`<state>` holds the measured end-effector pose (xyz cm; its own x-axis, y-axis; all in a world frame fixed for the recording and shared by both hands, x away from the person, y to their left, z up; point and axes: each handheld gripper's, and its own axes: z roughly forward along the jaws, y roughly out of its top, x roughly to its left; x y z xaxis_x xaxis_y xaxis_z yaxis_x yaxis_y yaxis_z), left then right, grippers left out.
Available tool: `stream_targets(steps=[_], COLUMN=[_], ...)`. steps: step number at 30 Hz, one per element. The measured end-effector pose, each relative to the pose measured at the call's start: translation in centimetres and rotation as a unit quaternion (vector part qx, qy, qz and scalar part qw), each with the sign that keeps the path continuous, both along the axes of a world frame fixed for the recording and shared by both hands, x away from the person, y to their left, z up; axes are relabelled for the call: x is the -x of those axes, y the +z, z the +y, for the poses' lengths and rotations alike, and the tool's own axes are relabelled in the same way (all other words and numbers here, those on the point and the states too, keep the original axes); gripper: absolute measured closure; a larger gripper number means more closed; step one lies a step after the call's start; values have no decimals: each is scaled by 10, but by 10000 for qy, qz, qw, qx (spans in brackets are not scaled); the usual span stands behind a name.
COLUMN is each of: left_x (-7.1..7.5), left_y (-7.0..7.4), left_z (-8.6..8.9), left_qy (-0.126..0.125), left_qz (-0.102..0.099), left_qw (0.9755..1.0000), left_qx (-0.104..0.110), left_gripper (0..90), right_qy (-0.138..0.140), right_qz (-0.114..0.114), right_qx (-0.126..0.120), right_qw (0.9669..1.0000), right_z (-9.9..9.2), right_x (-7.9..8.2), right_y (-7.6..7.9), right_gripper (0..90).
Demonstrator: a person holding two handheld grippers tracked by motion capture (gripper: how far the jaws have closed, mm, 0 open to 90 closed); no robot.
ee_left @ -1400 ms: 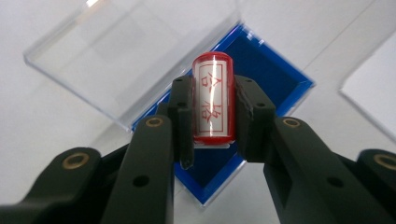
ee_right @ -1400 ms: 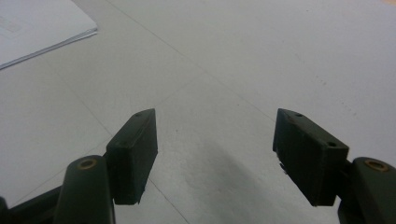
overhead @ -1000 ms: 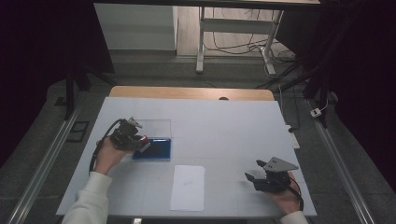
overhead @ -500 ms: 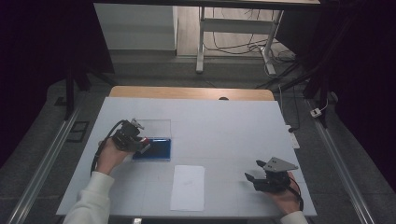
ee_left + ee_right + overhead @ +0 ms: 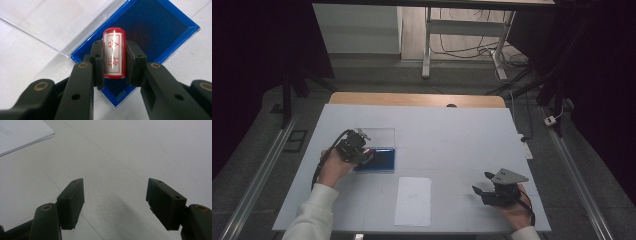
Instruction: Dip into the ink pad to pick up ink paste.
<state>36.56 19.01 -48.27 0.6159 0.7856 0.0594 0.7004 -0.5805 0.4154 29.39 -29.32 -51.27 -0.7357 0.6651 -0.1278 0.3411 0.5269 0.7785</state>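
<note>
A red cylindrical stamp (image 5: pixel 114 53) with a white label of red characters sits pinched between the jaws of my left gripper (image 5: pixel 114 58), which is shut on it. The stamp hangs just above a blue ink pad (image 5: pixel 152 27) whose clear lid (image 5: pixel 50 20) lies open beside it. From the high view, the left gripper (image 5: pixel 363 150) is at the left edge of the ink pad (image 5: pixel 379 159). My right gripper (image 5: pixel 482 189) rests near the table's front right, open, with bare table between its fingers (image 5: pixel 71 202). A white sheet of paper (image 5: pixel 413 200) lies between the two hands.
The white table top (image 5: pixel 452 135) reaches back to a wooden strip (image 5: pixel 412 99). A corner of the paper (image 5: pixel 22 133) shows at the upper left of the right gripper view. Metal rails run along both sides of the table, and a desk frame with cables stands behind it.
The left gripper with the stamp has shifted slightly over the left edge of the ink pad. The right gripper has stayed where it was.
</note>
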Motion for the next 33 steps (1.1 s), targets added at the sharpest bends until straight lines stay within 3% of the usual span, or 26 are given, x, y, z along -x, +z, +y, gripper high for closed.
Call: stream_targets(steps=[24, 27, 29, 33], left_x=[1, 3, 6, 11], left_y=[-1, 2, 8, 21], left_z=[1, 4, 9, 15], left_qy=[-25, -131, -53, -23], left_qz=[-54, -190, -404, -588], left_qw=[10000, 9997, 9991, 9971], left_qx=[20, 114, 78, 479], left_gripper=[715, 710, 709, 708], right_qy=[0, -9, -30, -70], right_qz=[2, -18, -27, -7], right_qx=[19, -11, -47, -35], right_qw=[10000, 10000, 10000, 10000], right_z=[0, 0, -2, -5], right_x=[0, 0, 1, 0], right_y=[0, 1, 2, 1], right_gripper=[303, 304, 304, 304])
